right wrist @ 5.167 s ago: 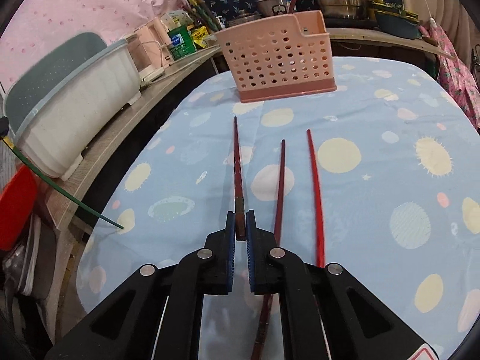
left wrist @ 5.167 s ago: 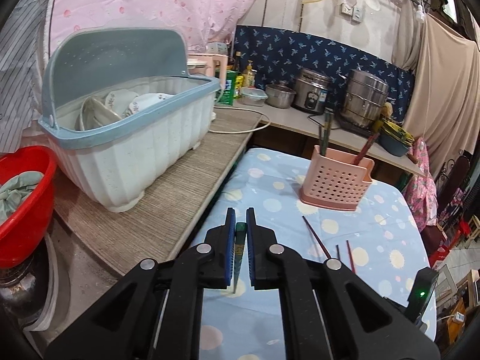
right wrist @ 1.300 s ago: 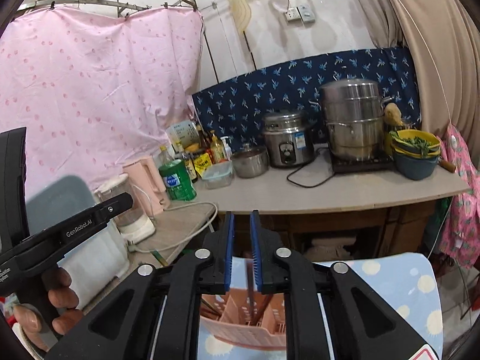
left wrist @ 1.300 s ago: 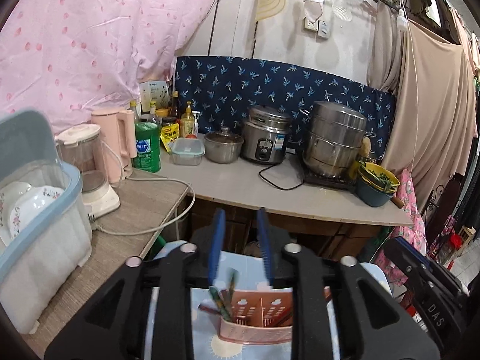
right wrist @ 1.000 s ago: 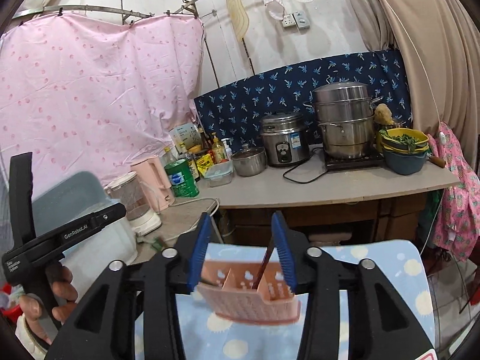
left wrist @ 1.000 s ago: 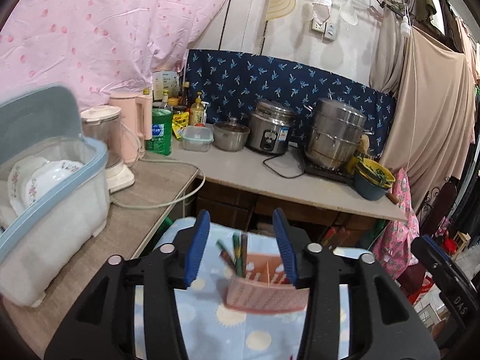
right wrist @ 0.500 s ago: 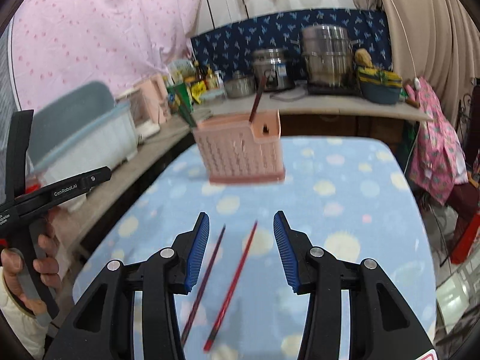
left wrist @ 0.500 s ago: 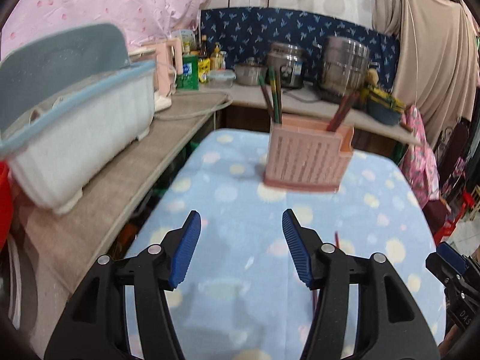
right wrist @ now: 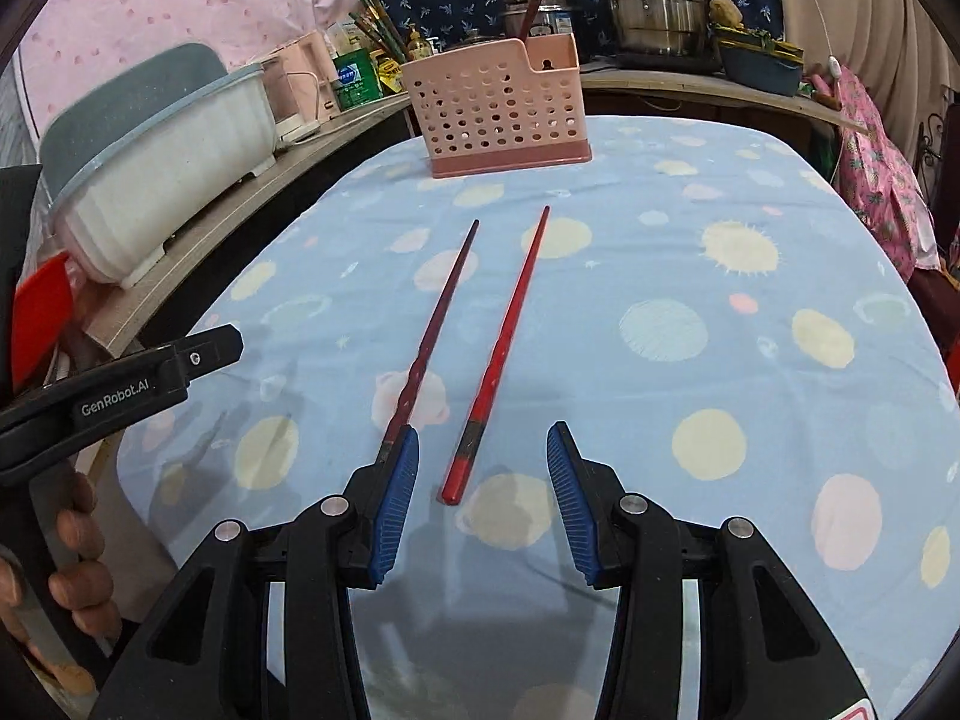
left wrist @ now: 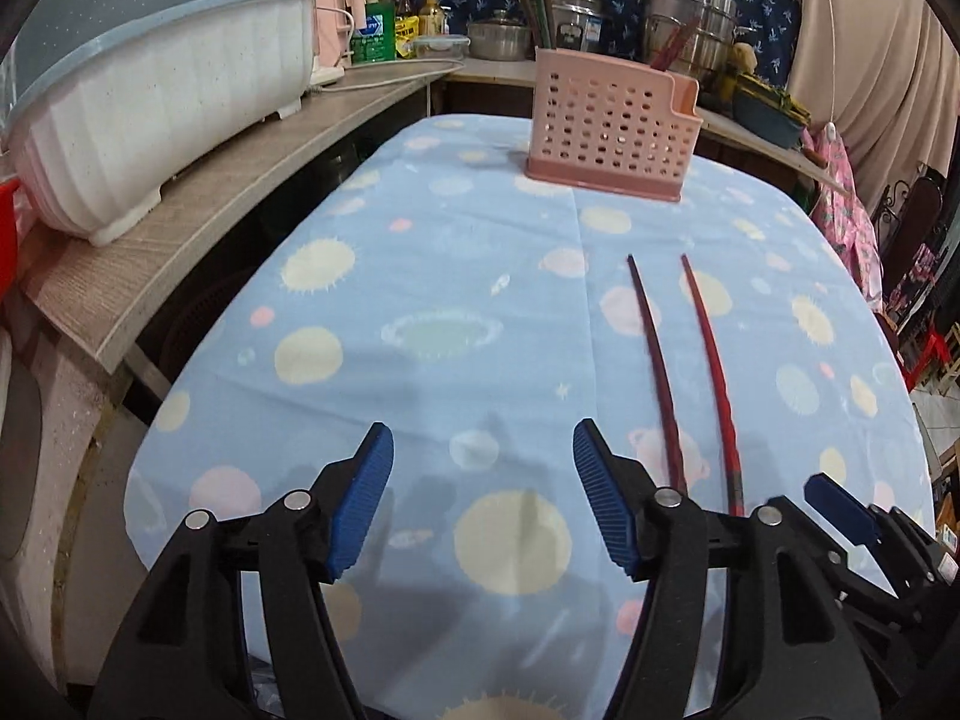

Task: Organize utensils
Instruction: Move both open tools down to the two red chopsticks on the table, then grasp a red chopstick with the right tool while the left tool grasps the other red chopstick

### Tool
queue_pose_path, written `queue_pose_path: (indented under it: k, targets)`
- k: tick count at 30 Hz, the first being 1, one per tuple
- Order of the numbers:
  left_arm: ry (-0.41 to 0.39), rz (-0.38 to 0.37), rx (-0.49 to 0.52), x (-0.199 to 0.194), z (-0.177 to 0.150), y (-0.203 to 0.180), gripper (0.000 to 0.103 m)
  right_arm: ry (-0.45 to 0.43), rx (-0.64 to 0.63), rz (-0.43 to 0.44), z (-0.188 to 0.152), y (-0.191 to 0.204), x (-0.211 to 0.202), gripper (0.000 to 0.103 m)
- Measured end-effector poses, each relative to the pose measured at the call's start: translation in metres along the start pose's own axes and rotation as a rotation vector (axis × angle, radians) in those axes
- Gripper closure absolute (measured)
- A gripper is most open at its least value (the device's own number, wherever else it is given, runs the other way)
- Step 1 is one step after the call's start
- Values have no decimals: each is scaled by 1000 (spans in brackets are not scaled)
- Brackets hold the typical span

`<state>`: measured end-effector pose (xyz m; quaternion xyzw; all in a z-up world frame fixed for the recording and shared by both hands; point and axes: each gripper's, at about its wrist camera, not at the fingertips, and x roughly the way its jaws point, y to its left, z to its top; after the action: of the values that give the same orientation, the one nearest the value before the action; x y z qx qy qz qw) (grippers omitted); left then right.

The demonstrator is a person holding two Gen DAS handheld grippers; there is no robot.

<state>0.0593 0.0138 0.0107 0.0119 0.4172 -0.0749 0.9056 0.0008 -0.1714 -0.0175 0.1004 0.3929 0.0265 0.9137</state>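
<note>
Our right hand-held gripper (right wrist: 480, 480) gapes around the red chopstick's (right wrist: 501, 342) near end; our left hand-held gripper (left wrist: 483, 492) gapes empty beside it.

Pale blue counter (right wrist: 690, 228) cloth, dotted yellow and pink. Pink perforated basket (right wrist: 498, 108) at twelve o'clock; one bright red chopstick (right wrist: 504, 348), one maroon chopstick (right wrist: 438, 318).

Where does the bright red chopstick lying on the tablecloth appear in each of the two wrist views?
Left wrist view: the bright red chopstick lies right of centre, the right one of the pair.
Right wrist view: the same chopstick lies near the centre, its thick end between the open fingers of the right gripper.
Shared landmark: the pink basket stands beyond its thin tip.
</note>
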Motion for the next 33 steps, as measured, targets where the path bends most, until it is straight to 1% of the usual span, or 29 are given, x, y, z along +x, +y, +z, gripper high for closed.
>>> queue_pose_path:
  k: [3,6,8,12,14,15,16,17,19,22,27,31,33]
  targets:
    - [2,7,12,1,-7,-3,42,15,8,-5,-5,4,10,60]
    - [-4,12,25,0,-11,-4,39,23,16,-12,-8,6,17,62]
    - [-3,10,28,1,-11,-5,39,26,16,-21,-7,8,21,68]
    - [7,2,32,3,-14,-8,39,21,11,-44,-6,9,25,75]
    - [12,-3,37,4,-16,-11,38,18,10,-58,-6,7,26,81]
    - [15,-4,39,4,-17,-13,38,15,11,-65,-6,6,26,87]
    - [19,-7,41,4,-18,-14,37,14,13,-70,-6,4,25,93]
    - [20,-9,42,4,-19,-16,33,15,18,-74,-7,1,25,95]
    - [22,-13,47,4,-22,-19,31,14,39,-63,-8,-5,23,96]
    - [26,-23,62,4,-27,-27,30,11,48,-65,-12,-11,17,96]
    - [40,-64,88,5,-35,-43,27,4,78,-66,-23,-23,2,96]
    - [48,-87,118,10,-42,-61,27,8,95,-64,-31,-29,-6,96]
    - [50,-90,124,15,-43,-66,29,9,98,-60,-33,-31,-8,96]
